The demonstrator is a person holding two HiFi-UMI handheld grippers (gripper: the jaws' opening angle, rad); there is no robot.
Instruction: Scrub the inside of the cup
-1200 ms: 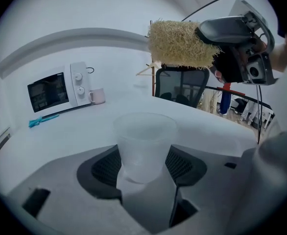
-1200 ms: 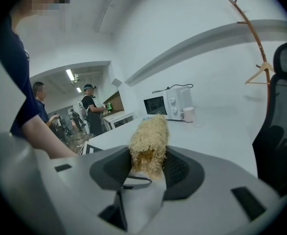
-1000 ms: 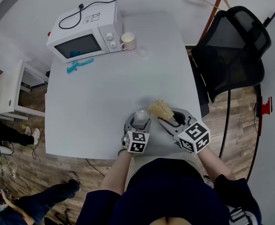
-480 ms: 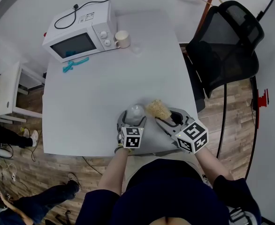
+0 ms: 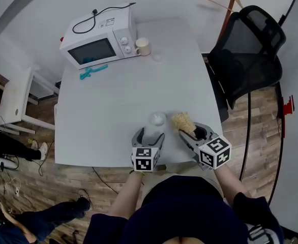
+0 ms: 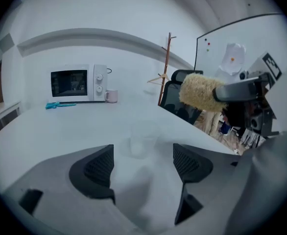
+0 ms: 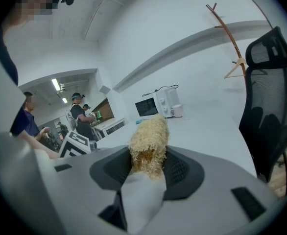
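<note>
My left hand-held gripper [image 5: 150, 135]: jaws spread wide, nothing between the pads.
My right hand-held gripper [image 5: 190, 130]: clamped on a straw-coloured brush [image 5: 182, 121], its bristles sticking out past the jaws.
Cup [image 5: 158, 118]: clear, upright on the desk [image 5: 113, 100] just ahead of my left jaws, beside the brush.
Far end: microwave [image 5: 99, 42] with a mug [image 5: 142, 46] beside it.

A white rectangular surface [image 5: 113, 100] stands on a brown wood-plank floor [image 5: 263, 126]. A black mesh office chair [image 5: 245, 50] sits off its right edge.
</note>
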